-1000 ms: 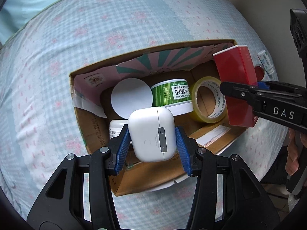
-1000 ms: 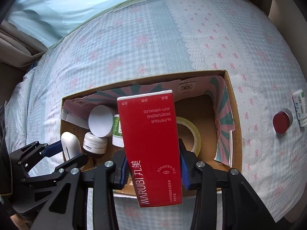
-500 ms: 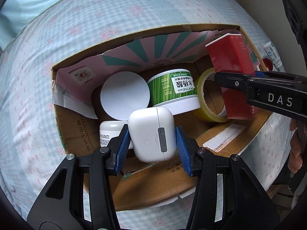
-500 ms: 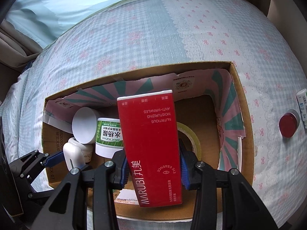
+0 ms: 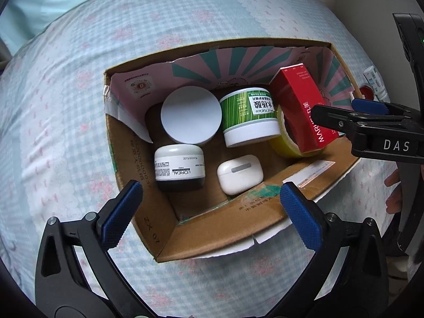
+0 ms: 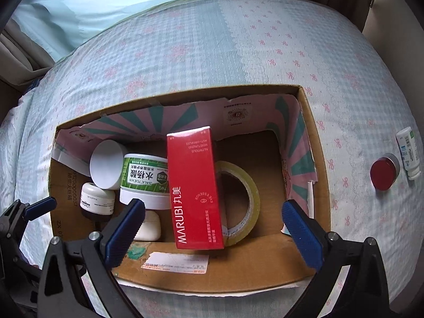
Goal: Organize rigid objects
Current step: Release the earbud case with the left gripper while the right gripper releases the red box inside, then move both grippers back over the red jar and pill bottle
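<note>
An open cardboard box (image 5: 201,228) (image 6: 315,122) sits on a checked bedcover. Inside it lie a white earbud case (image 5: 239,172) (image 6: 148,229), a red MARUBI carton (image 5: 304,111) (image 6: 194,188) resting on a tape roll (image 5: 285,147) (image 6: 243,185), a green-labelled jar (image 5: 249,116) (image 6: 144,181), a white L'Oreal jar (image 5: 180,165) (image 6: 96,202) and a white round lid (image 5: 190,118) (image 6: 106,168). My left gripper (image 5: 209,214) is open and empty above the box's near wall. My right gripper (image 6: 214,230) is open and empty above the carton.
A red-capped jar (image 6: 383,172) (image 5: 367,92) and a small white tube (image 6: 408,152) (image 5: 373,79) lie on the bedcover right of the box. A shipping label (image 6: 175,263) is stuck on the box's near wall. A pale blue pillow (image 6: 106,8) lies at the far side.
Both grippers have opened. The earbud case has dropped from the left gripper into the box. The red carton has left the right gripper and rests on the tape roll.
</note>
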`<state>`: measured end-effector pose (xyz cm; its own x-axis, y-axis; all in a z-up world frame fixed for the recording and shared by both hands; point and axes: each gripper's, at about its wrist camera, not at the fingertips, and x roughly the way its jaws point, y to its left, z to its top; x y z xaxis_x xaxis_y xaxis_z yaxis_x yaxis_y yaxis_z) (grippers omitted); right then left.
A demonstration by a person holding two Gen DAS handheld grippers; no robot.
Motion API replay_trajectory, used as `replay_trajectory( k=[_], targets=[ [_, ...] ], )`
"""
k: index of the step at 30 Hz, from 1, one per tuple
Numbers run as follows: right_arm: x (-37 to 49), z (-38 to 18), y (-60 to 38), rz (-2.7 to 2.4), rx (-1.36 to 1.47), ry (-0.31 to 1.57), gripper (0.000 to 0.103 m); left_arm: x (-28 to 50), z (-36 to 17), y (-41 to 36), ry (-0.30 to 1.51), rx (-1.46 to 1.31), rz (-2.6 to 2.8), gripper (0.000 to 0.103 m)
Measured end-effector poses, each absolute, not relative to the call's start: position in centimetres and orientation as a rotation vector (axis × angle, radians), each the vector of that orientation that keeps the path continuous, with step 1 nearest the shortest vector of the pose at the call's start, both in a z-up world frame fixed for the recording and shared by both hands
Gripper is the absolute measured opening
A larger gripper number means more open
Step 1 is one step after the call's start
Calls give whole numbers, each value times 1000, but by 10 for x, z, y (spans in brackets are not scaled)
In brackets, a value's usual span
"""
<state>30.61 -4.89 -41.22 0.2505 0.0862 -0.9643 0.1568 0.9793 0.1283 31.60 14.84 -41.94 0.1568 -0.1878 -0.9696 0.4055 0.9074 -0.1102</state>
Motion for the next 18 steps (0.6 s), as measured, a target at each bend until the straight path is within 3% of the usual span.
replay_trajectory(
  k=[11,18],
  targets=[
    [298,-397,-51,-50,250,1292,103,305,-403,160,1349,179,-405,103],
    [287,-357,-47,-48,201,1290,103,296,-359,169,1308,151,-374,103]
  ],
)
